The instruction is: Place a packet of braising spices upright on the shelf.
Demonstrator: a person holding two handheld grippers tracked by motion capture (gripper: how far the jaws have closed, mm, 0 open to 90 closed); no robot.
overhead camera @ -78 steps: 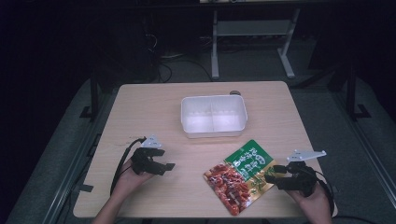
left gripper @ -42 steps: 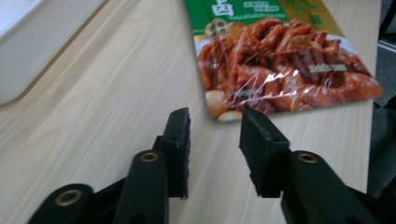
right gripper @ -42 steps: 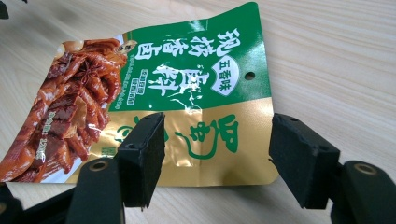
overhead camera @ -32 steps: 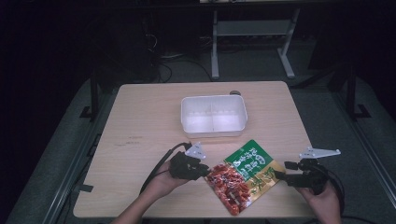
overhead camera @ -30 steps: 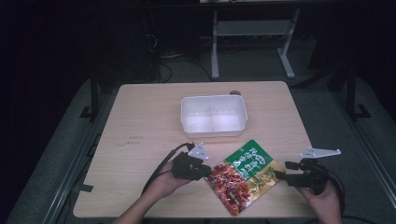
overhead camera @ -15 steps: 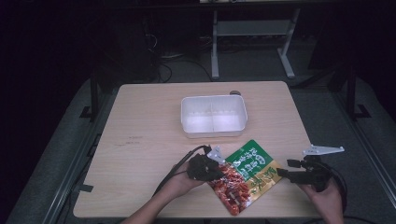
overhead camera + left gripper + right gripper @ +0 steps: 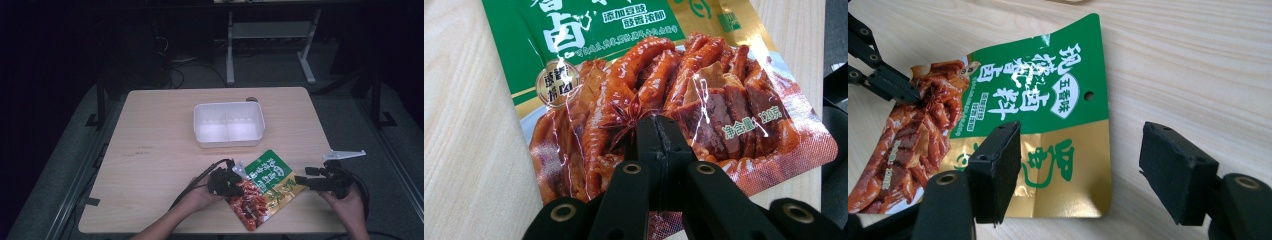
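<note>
Left gripper view shows closed fingers (image 7: 659, 131) on the snack pouch (image 7: 664, 75); right gripper view shows spread fingers (image 7: 1168, 170) empty.

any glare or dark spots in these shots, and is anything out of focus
High view: room around the table is near black, the tabletop evenly lit. Left gripper view: white glare streaks on the glossy snack packet, print sharp. Right gripper view: the near jaws look a little soft, the packet's green end crisp.
</note>
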